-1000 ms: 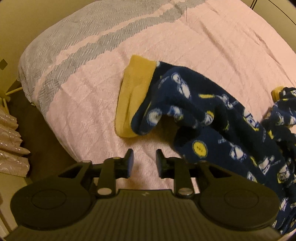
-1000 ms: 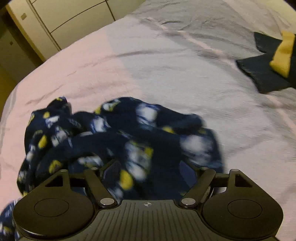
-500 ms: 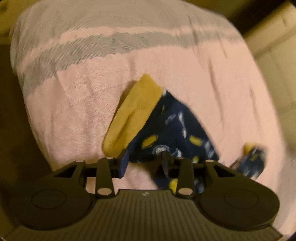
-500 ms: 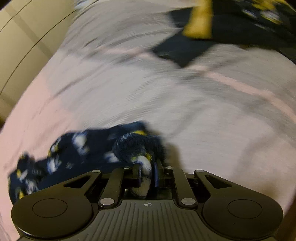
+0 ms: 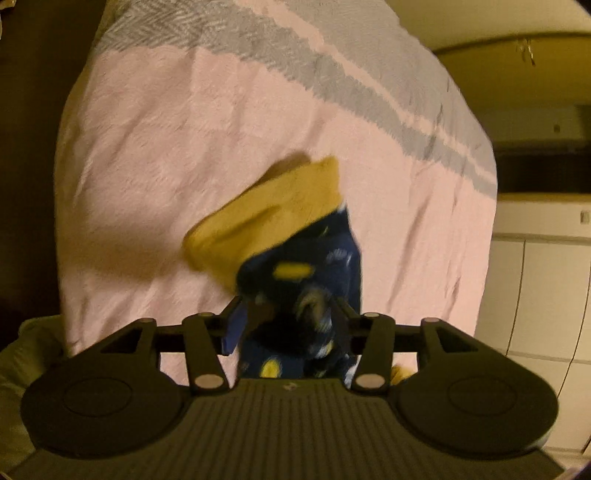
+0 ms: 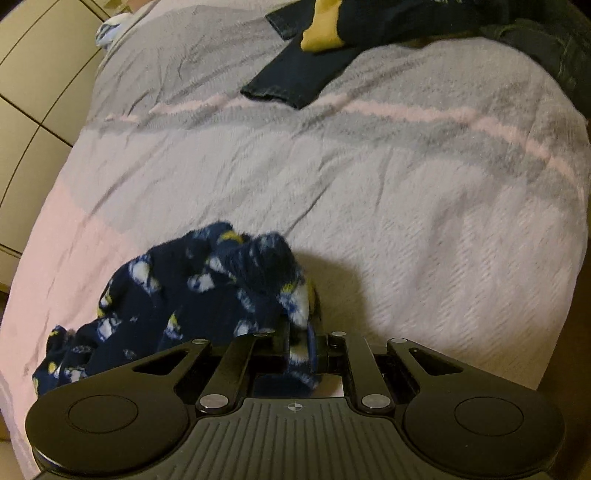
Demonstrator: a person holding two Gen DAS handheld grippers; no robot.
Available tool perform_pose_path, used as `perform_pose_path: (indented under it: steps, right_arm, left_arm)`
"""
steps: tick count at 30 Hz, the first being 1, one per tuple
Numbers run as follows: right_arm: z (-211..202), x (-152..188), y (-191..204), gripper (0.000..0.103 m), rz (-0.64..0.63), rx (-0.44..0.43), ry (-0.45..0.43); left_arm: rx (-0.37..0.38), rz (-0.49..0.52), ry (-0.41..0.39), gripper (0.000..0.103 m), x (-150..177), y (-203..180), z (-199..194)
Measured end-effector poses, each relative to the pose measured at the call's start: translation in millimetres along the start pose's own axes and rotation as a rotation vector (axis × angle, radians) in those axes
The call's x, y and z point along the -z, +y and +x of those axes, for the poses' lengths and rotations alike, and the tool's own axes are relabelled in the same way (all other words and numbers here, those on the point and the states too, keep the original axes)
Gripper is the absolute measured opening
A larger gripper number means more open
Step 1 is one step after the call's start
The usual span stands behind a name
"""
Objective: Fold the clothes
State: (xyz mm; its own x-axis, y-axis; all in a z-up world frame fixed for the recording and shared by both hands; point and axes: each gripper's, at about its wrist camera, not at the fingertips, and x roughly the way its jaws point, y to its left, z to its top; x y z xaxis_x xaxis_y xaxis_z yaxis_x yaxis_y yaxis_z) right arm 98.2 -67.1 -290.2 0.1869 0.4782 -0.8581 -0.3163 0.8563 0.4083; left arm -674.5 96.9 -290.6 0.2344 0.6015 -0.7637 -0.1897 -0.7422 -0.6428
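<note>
A navy fleece garment (image 5: 306, 273) with white and yellow prints and a yellow cuff (image 5: 269, 214) lies on the pink and grey bedspread (image 5: 166, 147). My left gripper (image 5: 288, 321) is open, its fingers wide apart around a bunch of the navy fabric; a gap shows beside the left pad (image 5: 232, 328). In the right wrist view, my right gripper (image 6: 299, 339) is shut on a fold of the same printed garment (image 6: 207, 288), and the rest trails down to the left over the bedspread (image 6: 406, 206).
A flat dark navy garment (image 6: 299, 74) lies at the far end of the bed, with another yellow-cuffed piece (image 6: 321, 33) and dark jeans (image 6: 546, 40) beside it. Cream wardrobe doors (image 6: 33, 74) stand to the left. The bed's edge (image 5: 62, 221) drops off close by.
My left gripper moved in over the yellow-cuffed end and its fingers spread wider around the fabric. My right gripper closed on the garment and pulled it along the bed.
</note>
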Motion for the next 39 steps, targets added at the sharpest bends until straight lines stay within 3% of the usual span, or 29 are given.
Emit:
perform_pose_path:
  steps: [3, 5, 7, 8, 9, 12, 15, 17, 20, 23, 24, 25, 27, 32, 34, 39]
  right_arm:
    - [5.5, 0.9, 1.8, 0.012, 0.026, -0.014, 0.012]
    - [9.3, 0.9, 2.9, 0.012, 0.044, -0.025, 0.020]
    - [11.3, -2.8, 5.0, 0.012, 0.056, -0.032, 0.024]
    - [12.2, -5.0, 6.1, 0.003, 0.062, -0.035, 0.025]
    - [10.5, -9.1, 9.0, 0.002, 0.055, -0.040, 0.019]
    - [-10.2, -31.5, 20.5, 0.001, 0.045, -0.099, -0.045]
    - [-44.0, -56.5, 25.9, 0.001, 0.059, -0.202, -0.123]
    - [-69.4, -73.0, 28.7, 0.001, 0.062, -0.265, -0.179]
    - [-99.7, -96.1, 29.8, 0.001, 0.128, -0.382, -0.192]
    - [-114.2, -118.8, 54.1, 0.001, 0.097, -0.430, -0.154]
    - [-117.0, -123.5, 65.3, 0.001, 0.068, -0.433, -0.143]
    - [-118.5, -125.5, 76.6, 0.001, 0.039, -0.433, -0.135]
    - [-114.2, -119.4, 86.2, 0.001, 0.032, -0.426, -0.127]
    - [-88.1, -94.6, 70.4, 0.001, 0.109, -0.338, -0.081]
    - [-76.9, -88.1, 60.6, 0.001, 0.126, -0.282, -0.058]
    - [-63.2, -83.0, 50.9, 0.001, 0.147, -0.206, -0.052]
  left_arm:
    - [-0.006, -0.022, 0.000, 0.052, -2.7, -2.0, 18.4]
    - [-0.029, -0.023, 0.015, 0.044, -3.5, -2.7, 33.9]
    - [-0.097, 0.056, 0.018, 0.012, -7.7, -16.6, 46.6]
    - [-0.133, 0.099, 0.019, 0.012, -9.9, -24.1, 52.9]
    - [-0.169, 0.142, 0.020, 0.011, -12.1, -31.6, 59.1]
    - [-0.221, 0.424, -0.054, 0.010, -30.1, -97.7, 56.1]
    - [-0.160, 0.669, -0.137, 0.001, -46.5, -174.9, 35.4]
    - [-0.130, 0.789, -0.246, 0.000, -47.1, -215.5, 12.9]
    - [-0.067, 0.859, -0.317, 0.000, -55.5, -266.0, -10.3]
    - [-0.014, 0.847, -0.229, 0.000, -60.2, -301.7, -5.1]
    - [-0.013, 0.855, -0.183, 0.004, -56.7, -309.8, 1.3]
    - [-0.030, 0.872, -0.136, 0.022, -51.3, -312.0, 9.7]
    - [-0.111, 0.895, -0.040, 0.047, -36.4, -303.5, 32.0]
    - [-0.291, 0.822, 0.150, 0.045, -18.1, -239.9, 91.4]
    - [-0.337, 0.804, 0.191, 0.045, -21.5, -226.0, 112.8]
    - [-0.418, 0.940, 0.224, 0.045, -21.1, -248.2, 171.0]
